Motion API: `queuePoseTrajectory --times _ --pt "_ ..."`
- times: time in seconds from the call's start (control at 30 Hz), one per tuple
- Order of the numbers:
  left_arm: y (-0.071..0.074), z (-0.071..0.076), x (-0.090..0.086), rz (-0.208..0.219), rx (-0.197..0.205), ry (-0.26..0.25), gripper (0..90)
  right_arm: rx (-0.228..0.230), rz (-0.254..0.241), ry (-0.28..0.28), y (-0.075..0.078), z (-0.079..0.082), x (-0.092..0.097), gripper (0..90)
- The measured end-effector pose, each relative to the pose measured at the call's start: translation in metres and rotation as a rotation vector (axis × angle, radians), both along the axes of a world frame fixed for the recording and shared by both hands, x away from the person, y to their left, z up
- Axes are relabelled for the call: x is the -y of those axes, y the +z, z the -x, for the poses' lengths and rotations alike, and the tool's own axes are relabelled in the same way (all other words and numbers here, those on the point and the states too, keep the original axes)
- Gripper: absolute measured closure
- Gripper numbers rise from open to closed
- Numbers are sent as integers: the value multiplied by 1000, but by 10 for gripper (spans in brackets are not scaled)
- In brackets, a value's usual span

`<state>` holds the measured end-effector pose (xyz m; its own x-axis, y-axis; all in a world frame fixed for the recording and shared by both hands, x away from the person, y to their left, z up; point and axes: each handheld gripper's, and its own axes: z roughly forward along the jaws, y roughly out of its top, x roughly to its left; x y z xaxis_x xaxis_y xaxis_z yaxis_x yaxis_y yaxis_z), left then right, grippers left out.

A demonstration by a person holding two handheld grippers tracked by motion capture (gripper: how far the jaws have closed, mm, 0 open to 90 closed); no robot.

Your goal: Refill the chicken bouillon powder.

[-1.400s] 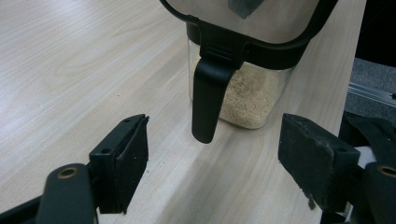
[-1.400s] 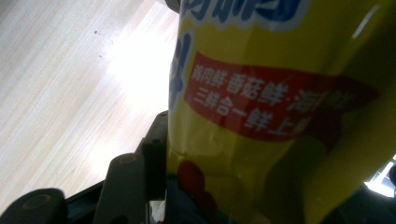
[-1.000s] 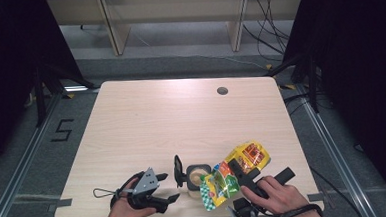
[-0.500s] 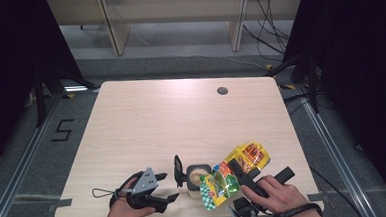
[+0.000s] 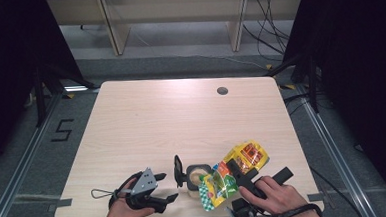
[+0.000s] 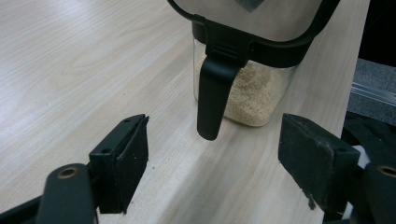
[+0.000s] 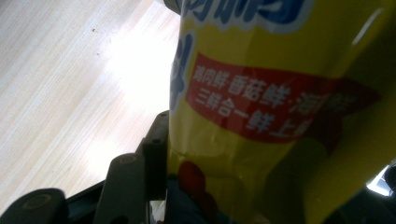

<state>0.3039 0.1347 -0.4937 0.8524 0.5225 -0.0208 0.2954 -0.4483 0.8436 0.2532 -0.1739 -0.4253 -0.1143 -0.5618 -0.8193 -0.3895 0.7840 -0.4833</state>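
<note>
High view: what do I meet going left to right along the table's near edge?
Left gripper → open black lid → clear container of grains → yellow snack bag → right hand.

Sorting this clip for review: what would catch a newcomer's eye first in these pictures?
The bright yellow snack bag near the table's front edge, clamped in the right tool and tilted over a clear container. The container holds pale granules, and its black-rimmed lid stands flipped open on its left side. The left tool hangs open just left of it, empty, its jaws facing the lid's black latch.
</note>
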Motion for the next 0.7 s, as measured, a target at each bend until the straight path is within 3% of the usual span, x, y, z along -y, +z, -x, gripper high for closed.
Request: queuePoseTrajectory --times 0.13,0.3,0.53,0.7 --pt "1 -1 -1 -8 18 -11 242 3 4 1 0 0 -1 515" --pt "-1 0 0 11 -6 5 242 1 24 7 0 -1 -2 515" --pt "-1 1 1 21 -12 7 242 3 3 12 -3 1 -3 519" --pt "0 0 -1 3 0 6 242 -4 16 3 -2 0 -3 520"
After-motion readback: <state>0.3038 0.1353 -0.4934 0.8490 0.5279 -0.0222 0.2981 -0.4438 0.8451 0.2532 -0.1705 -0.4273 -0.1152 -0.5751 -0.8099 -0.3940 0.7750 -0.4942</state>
